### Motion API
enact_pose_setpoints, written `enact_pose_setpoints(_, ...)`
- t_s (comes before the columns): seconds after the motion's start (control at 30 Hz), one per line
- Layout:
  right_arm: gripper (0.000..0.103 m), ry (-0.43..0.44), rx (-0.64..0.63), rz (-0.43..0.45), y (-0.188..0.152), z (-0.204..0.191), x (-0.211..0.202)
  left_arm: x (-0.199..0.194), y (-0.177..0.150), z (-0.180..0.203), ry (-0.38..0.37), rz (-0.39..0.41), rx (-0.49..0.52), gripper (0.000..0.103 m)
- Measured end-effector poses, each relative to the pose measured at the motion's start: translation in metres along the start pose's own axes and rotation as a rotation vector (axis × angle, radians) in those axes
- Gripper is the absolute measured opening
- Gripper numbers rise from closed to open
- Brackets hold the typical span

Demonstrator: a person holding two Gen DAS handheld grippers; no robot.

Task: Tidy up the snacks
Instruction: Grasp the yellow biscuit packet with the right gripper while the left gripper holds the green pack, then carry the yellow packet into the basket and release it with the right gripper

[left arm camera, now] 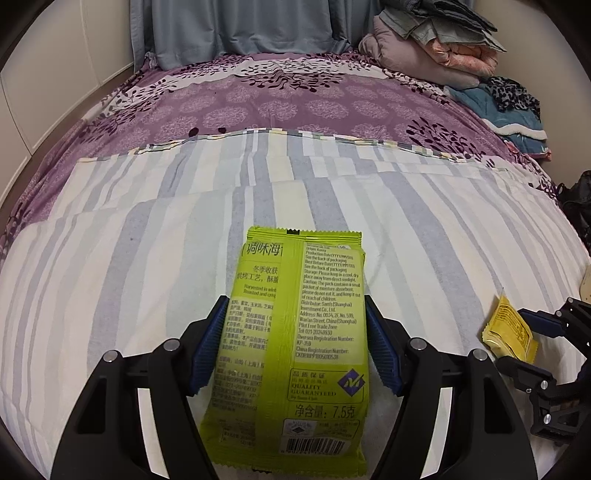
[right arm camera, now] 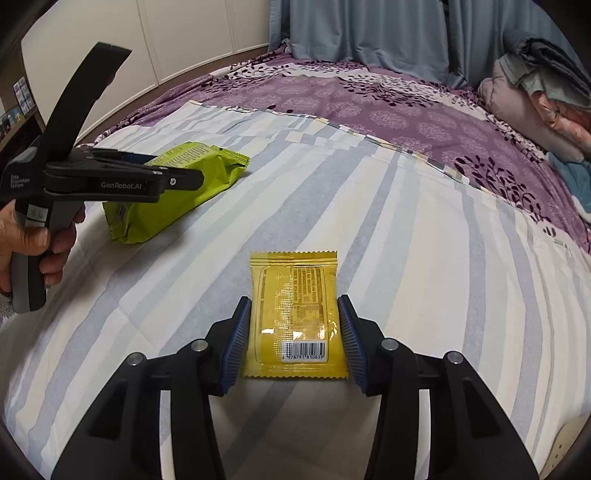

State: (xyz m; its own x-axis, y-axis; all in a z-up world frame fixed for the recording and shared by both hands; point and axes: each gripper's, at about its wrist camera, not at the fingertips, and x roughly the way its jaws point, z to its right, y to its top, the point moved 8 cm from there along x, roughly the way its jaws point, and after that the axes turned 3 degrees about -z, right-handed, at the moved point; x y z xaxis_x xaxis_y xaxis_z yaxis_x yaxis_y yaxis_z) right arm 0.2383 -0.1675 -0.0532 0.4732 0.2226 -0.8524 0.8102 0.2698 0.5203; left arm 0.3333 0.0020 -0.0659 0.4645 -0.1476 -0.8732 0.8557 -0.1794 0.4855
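Observation:
A green snack packet (left arm camera: 295, 343) lies back side up between the blue pads of my left gripper (left arm camera: 295, 325), which press its two sides; it also shows in the right wrist view (right arm camera: 177, 192). A small yellow snack packet (right arm camera: 295, 314) lies on the striped cloth (right arm camera: 424, 258) between the pads of my right gripper (right arm camera: 293, 317), which touch its edges. In the left wrist view the yellow packet (left arm camera: 509, 332) and the right gripper (left arm camera: 546, 332) sit at the right edge.
The striped cloth covers the near part of a bed with a purple floral sheet (left arm camera: 288, 103). Folded blankets (left arm camera: 436, 48) are stacked at the back right. A grey curtain (left arm camera: 243, 29) hangs behind the bed.

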Motion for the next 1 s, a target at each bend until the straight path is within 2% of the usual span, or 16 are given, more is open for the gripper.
enact_pose_setpoints(0.17,0.046,-0.009,0.057,0.018,-0.006,0.003,-0.010,-0.011,-0.005,0.000,0.013,0.021,-0.007,0.068)
enact_pose_setpoints(0.53,0.046,0.017,0.173,0.103,-0.024,0.003,-0.064,-0.079,-0.018,0.025,-0.021,0.114,0.013,0.068)
enact_pose_setpoints(0.7,0.046,0.043,0.224,0.147,-0.038,0.002,-0.097,-0.111,-0.032,0.042,-0.054,0.149,0.018,0.069)
enact_pose_setpoints(1.0,0.046,0.020,0.304,0.266,-0.063,0.019,-0.170,-0.167,-0.055,0.087,-0.100,0.194,0.075,0.069)
